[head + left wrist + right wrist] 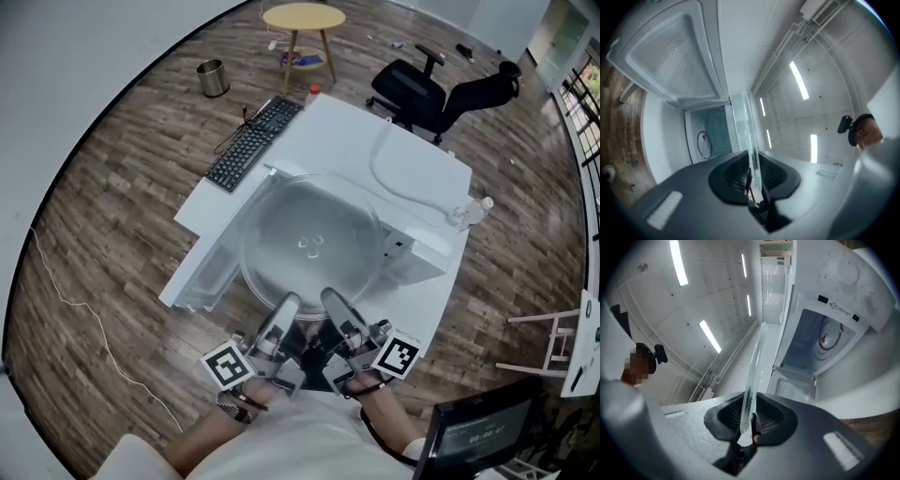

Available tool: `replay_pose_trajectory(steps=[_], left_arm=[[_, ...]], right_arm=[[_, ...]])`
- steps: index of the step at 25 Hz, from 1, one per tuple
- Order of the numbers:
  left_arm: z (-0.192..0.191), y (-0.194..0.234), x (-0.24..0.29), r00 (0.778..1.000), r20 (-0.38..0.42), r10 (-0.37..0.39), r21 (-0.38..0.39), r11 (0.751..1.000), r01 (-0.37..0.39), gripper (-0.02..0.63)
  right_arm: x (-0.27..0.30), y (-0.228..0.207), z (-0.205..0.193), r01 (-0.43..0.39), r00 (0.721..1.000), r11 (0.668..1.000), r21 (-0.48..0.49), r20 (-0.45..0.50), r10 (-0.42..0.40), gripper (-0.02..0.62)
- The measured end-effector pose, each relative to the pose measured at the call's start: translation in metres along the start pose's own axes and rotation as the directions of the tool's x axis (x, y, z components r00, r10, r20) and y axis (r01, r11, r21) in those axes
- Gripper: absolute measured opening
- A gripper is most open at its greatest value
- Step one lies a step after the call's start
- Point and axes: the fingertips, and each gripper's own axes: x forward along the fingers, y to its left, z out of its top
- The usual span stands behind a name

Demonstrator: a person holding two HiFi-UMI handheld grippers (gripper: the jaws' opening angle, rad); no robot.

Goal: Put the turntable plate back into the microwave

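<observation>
I've got a white table [347, 127] across the middle, with a black keyboard [253, 142] lying along its edge at eleven o'clock, cord trailing off the far end. Something small with a red cap [313, 91] stands at the table's corner just past it. A pale hose [389, 178] loops over the tabletop at two o'clock and a clear plastic bottle [469, 211] stands at three. On the wood floor [122, 206] there's a metal bin [213, 78] at eleven, a round wooden side table [303, 19] at twelve and a black office chair [441, 92] at one. A thin cable [84, 319] snakes at eight, a white frame [548, 342] is at four and a dark screen [478, 431] at five.
</observation>
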Motion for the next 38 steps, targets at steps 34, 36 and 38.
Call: replay_pose_trajectory(steps=[34, 36, 38], left_arm=[[-0.023, 0.059, -0.041, 0.976, -0.217, -0.021, -0.047, 0.999, 0.011, 0.057], [-0.025, 0.067, -0.036, 0.975, -0.223, -0.022, -0.049, 0.999, 0.011, 0.058], [-0.026, 0.076, -0.03, 0.972, -0.233, -0.02, -0.046, 0.999, 0.009, 0.058]], right_arm=[[-0.036, -0.047, -0.054, 0.077, 0.984, 0.996, -0.052, 0.163, -0.068, 0.062], [-0.038, -0.056, -0.049, 0.093, 0.983, 0.994, -0.062, 0.167, -0.082, 0.061], [-0.038, -0.063, -0.044, 0.099, 0.982, 0.992, -0.076, 0.171, -0.085, 0.061]])
